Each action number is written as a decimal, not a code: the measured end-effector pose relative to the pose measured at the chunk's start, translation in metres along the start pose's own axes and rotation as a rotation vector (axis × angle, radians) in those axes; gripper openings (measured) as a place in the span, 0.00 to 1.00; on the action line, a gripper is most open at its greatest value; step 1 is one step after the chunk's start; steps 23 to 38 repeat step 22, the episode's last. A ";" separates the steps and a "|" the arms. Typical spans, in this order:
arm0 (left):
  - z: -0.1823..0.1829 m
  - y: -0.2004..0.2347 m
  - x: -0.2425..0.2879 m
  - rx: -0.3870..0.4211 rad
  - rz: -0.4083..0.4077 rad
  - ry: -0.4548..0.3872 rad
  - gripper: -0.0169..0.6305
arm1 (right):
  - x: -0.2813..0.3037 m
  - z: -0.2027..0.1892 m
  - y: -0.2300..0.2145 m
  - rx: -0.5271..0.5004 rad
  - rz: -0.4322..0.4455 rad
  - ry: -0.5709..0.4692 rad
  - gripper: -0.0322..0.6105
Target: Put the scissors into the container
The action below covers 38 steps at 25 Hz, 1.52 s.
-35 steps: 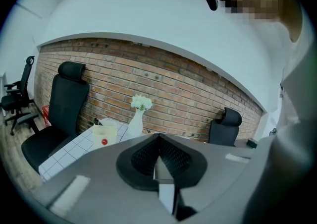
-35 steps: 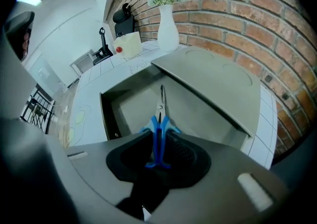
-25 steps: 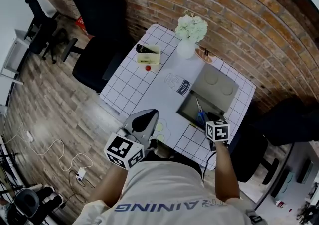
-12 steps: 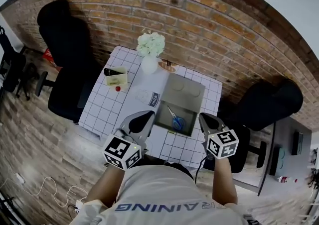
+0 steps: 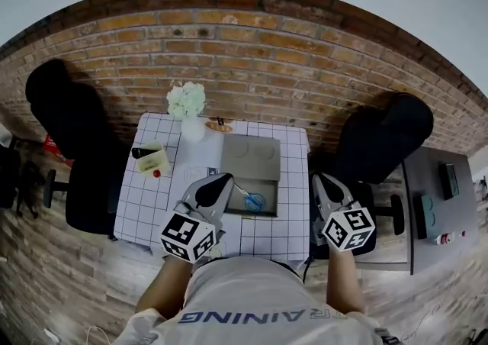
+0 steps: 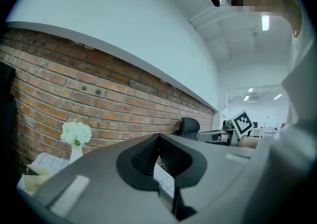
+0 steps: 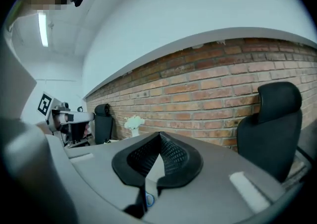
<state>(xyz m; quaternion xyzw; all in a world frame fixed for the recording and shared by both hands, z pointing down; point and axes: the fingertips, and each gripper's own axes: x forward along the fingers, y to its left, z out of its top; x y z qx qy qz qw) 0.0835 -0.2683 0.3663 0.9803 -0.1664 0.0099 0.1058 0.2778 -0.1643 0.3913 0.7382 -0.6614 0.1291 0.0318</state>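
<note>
Since the scissors [image 5: 252,201] lie inside the container [image 5: 271,197], the left gripper [image 5: 220,182] beside it and the right gripper [image 5: 319,182] farther off are both closed and empty.

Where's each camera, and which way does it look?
Head view: on the person's head, looking down at the table, left gripper, right gripper and shirt.
Left gripper view: on the left gripper, facing the brick wall past its shut jaws.
Right gripper view: on the right gripper, facing that wall past its shut jaws.
Shared: both gripper views show the flowers.

Left tongs [image 5: 223,180] and right tongs [image 5: 319,179] are closed, held level.
</note>
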 end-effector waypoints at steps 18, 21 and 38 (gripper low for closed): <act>0.001 0.015 0.005 0.009 0.042 0.012 0.03 | 0.009 0.042 0.026 -0.040 0.100 -0.124 0.07; 0.000 0.021 0.005 0.006 0.054 0.013 0.03 | 0.016 0.040 0.029 -0.036 0.114 -0.126 0.07; 0.000 0.023 0.004 0.005 0.058 0.013 0.03 | 0.018 0.041 0.030 -0.038 0.120 -0.125 0.07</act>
